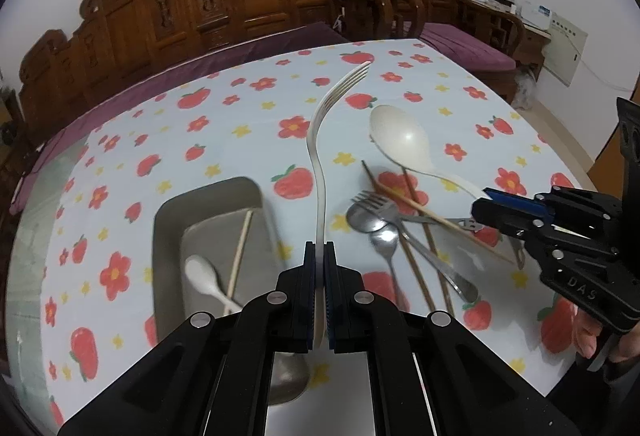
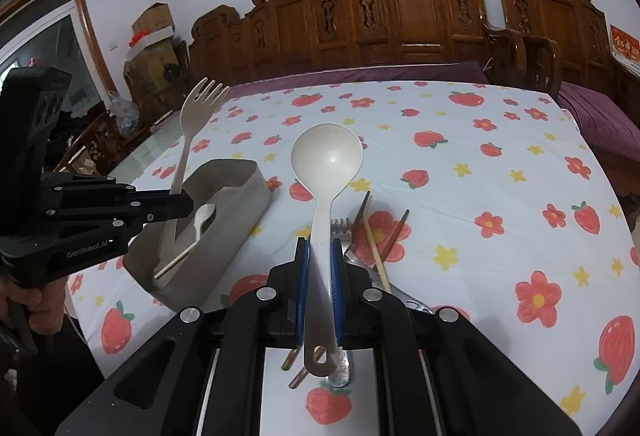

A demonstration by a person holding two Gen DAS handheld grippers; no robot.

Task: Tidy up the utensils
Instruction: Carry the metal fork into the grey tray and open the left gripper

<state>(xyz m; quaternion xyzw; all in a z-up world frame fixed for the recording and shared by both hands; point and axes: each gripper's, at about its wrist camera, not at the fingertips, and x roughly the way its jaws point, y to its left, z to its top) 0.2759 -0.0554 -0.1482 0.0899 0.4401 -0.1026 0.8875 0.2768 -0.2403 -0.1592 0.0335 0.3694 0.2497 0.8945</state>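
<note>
My left gripper (image 1: 319, 252) is shut on the handle of a cream plastic fork (image 1: 320, 140), held in the air just right of the grey utensil box (image 1: 168, 212); it also shows in the right wrist view (image 2: 188, 202) with the fork (image 2: 190, 124) above the box (image 2: 236, 176). My right gripper (image 2: 319, 248) is shut on the handle of a large cream spoon (image 2: 326, 156), also in the left wrist view (image 1: 400, 136). The box holds a small white spoon (image 1: 202, 274) and a light chopstick (image 1: 240, 252).
A pile of metal spoons (image 1: 366, 222), a metal fork (image 1: 384, 204) and several chopsticks (image 1: 432, 216) lies on the flowered tablecloth to the right of the box. Carved wooden benches (image 2: 400, 16) stand behind the table.
</note>
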